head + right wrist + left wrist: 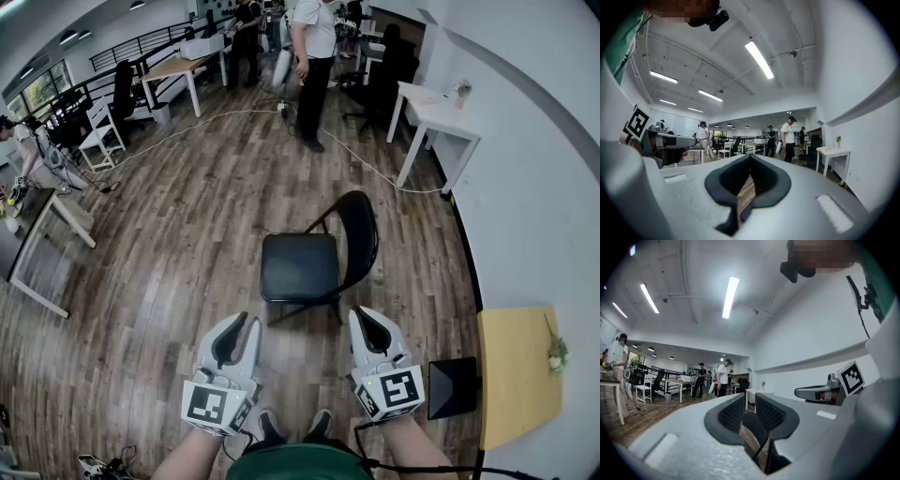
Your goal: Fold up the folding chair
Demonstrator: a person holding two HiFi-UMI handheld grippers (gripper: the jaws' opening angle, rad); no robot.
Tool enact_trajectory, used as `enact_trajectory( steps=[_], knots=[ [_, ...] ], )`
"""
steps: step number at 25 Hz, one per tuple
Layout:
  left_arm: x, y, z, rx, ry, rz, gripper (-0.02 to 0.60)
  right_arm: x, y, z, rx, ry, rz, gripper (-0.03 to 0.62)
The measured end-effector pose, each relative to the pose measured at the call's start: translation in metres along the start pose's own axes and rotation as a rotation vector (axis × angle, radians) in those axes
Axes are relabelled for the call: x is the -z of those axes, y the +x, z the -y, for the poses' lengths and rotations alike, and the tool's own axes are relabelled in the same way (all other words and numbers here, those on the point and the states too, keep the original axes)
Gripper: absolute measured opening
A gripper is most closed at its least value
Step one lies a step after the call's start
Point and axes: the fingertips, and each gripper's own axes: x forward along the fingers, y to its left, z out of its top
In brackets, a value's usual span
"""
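Left gripper [240, 330]: level, jaws only a narrow slit apart, nothing between them. Folding chair [298, 267]: fully unfolded on the wood floor [187, 244], just ahead of both grippers and touched by neither. Its backrest is on its right side. Right gripper [367, 323]: level, jaws pressed together, empty.

Risks, my read:
- Right can't take the frame until it opens, and left's slit looks too tight for the tube.
- The floor looks slick. A one-sided push on the seat could slide or tip the chair toward the white wall [534, 187] or the yellow table [514, 375].
- The seat hinge could pinch a jaw as the seat swings up.
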Motion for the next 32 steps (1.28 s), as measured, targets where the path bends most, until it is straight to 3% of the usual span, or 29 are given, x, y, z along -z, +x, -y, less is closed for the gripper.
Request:
enact_trajectory(
  steps=[9,19,25,32],
  knots=[
    [-0.005,-0.008,-0.05,0.019,-0.013,0.016,0.08,-0.008,0.016,-0.031,0.043,-0.033,-0.017,0.003],
    [0.003,-0.019,-0.11,0.069,-0.003,0.007,0.08,-0.005,0.018,-0.037,0.184,0.034,0.003,0.003],
    [0.023,-0.013,-0.143,0.064,0.01,-0.026,0.08,0.018,0.017,-0.018,0.264,0.109,-0.037,0.003],
    [0.037,0.033,-0.175,0.075,0.033,-0.062,0.084,0.051,0.048,0.031,0.352,0.225,-0.062,0.003]
  ],
)
